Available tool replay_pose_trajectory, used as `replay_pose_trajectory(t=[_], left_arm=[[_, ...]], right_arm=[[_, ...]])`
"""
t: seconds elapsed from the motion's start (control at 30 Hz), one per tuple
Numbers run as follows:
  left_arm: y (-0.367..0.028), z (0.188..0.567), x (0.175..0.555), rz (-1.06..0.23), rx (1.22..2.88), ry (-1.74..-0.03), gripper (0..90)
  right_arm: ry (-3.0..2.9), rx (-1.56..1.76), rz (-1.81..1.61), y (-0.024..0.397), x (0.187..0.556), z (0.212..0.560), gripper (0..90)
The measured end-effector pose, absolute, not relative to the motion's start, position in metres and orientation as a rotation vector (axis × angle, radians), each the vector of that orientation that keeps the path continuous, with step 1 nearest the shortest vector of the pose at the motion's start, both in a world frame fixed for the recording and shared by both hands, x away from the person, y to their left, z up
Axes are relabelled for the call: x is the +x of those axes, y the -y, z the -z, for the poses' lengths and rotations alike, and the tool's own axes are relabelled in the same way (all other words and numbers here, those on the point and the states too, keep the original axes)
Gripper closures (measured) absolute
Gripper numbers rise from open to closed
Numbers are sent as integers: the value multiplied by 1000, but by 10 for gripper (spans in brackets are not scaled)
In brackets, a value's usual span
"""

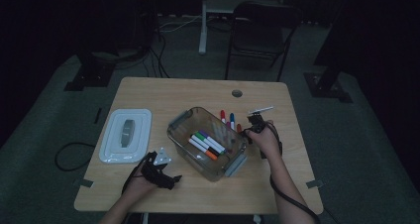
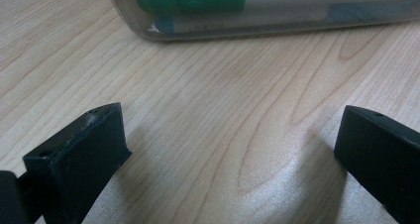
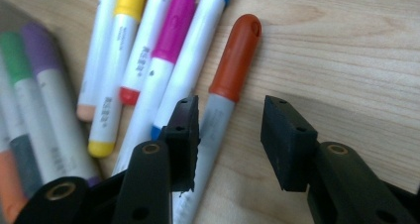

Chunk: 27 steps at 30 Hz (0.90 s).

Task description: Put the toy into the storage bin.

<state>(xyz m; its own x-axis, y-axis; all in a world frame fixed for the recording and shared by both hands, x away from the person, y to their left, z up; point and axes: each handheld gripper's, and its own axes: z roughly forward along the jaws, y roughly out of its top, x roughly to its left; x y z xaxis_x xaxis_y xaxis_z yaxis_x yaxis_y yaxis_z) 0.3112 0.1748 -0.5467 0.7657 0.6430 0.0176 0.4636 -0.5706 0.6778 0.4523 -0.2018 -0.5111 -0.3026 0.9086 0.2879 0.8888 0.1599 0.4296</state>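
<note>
1. A person at a pale wooden tabletop [image 1: 198, 92] works a handheld right gripper [image 3: 230, 135] over a loose row of markers lying just beside a clear plastic storage bin [image 1: 207, 142].
2. The orange-capped grey marker [image 3: 225, 95] sits at the outer edge of that row, next to a blue-capped white marker [image 3: 190, 75]. The right gripper's fingers [image 3: 287, 142] stand released around the orange marker's barrel: the left-hand finger is right against it, the other is apart from it. Nothing is gripped yet.
3. The reach looks aimed at lifting this marker into the bin, where several markers [image 1: 207, 143] already lie side by side.
4. The left gripper [image 2: 228, 149] rests low on the tabletop near the bin's front corner, fingers wide apart and empty. It appears parked there to stay clear.
5. The bin's white lid [image 1: 126, 135] lies flat on the tabletop, well apart on the left, leaving the bin open.
6. The high view is dim, so cap colours there are hard to read. The marker's lower barrel is hidden behind the right gripper's finger, and the row's far ends are cut off.
</note>
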Motion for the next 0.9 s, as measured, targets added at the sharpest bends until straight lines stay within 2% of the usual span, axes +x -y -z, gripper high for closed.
replay_pose_trajectory(t=[0.13, 0.17, 0.47, 0.7, 0.9], left_arm=[[-175, 547, 311, -344, 2282, -822, 4], [-175, 547, 311, -344, 2282, -822, 4], [-175, 547, 311, -344, 2282, -822, 4], [-175, 547, 311, -344, 2281, -823, 4], [-175, 547, 311, -343, 2278, -824, 4]], right_arm=[[-2350, 1857, -789, 205, 454, 515, 702], [-2340, 1872, -785, 207, 454, 515, 761], [-2263, 1937, -920, 230, 447, 494, 768], [-2253, 1827, -1143, 236, 430, 433, 769], [-2338, 1658, -1337, 217, 415, 389, 768]])
